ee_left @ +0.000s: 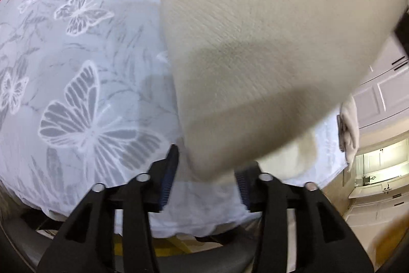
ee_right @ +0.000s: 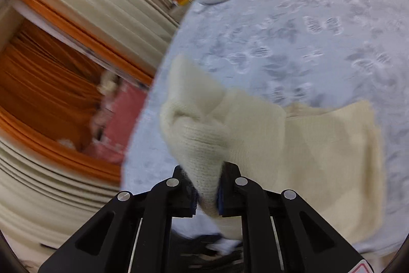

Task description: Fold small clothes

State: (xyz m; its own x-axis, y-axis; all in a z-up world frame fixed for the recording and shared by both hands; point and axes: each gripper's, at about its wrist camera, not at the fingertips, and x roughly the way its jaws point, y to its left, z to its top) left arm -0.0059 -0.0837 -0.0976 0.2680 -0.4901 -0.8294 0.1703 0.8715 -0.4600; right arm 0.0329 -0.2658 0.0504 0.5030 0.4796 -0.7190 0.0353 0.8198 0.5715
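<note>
right claw (ee_right: 207, 192) clenched on cream knitted garment (ee_right: 294, 145) | left claw (ee_left: 204, 177) released around hem | regrip; fold level over butterfly-print bed (ee_right: 294, 24)

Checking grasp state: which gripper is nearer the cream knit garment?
Right. The right gripper is clamped on a bunched corner of the cream knit garment. The left gripper is open, with the cloth hanging between its fingers.

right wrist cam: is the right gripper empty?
No, the right gripper is clamped on a bunched corner of the cream knit garment.
</note>
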